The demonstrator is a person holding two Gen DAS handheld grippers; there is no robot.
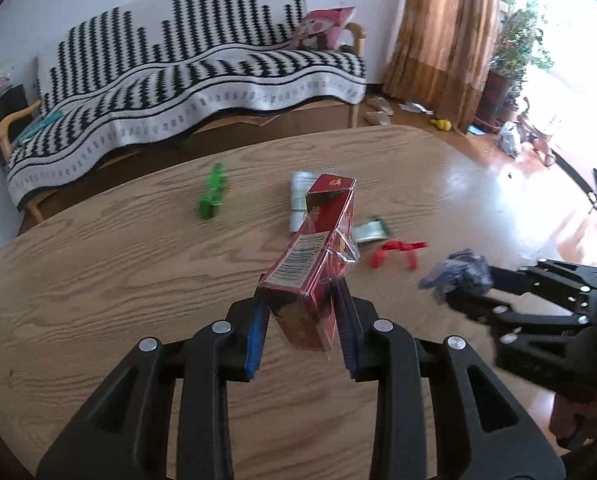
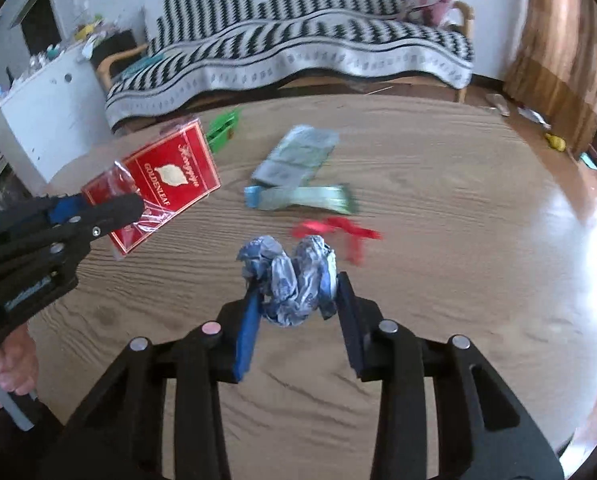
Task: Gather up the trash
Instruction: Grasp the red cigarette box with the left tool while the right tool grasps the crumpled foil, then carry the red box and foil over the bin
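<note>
My left gripper (image 1: 298, 300) is shut on a red cigarette pack (image 1: 314, 264) in loose clear film, which it holds tilted above the wooden table (image 1: 98, 280). From the right wrist view the pack (image 2: 166, 176) shows its gold leaf print, with the left gripper (image 2: 98, 208) clamped on its lower end. My right gripper (image 2: 294, 292) is shut on a crumpled blue-and-white paper wad (image 2: 294, 276), which bulges up between the pads. In the left wrist view, that wad (image 1: 458, 272) sits at the tip of the right gripper (image 1: 454, 292).
On the table lie a green plastic piece (image 2: 222, 126), a silvery wrapper (image 2: 298, 156), a flat green-edged wrapper (image 2: 306, 198) and a red plastic scrap (image 2: 338, 232). Behind the table stands a sofa (image 1: 198, 72) under a black-and-white throw. A curtain (image 1: 438, 40) and plants are at right.
</note>
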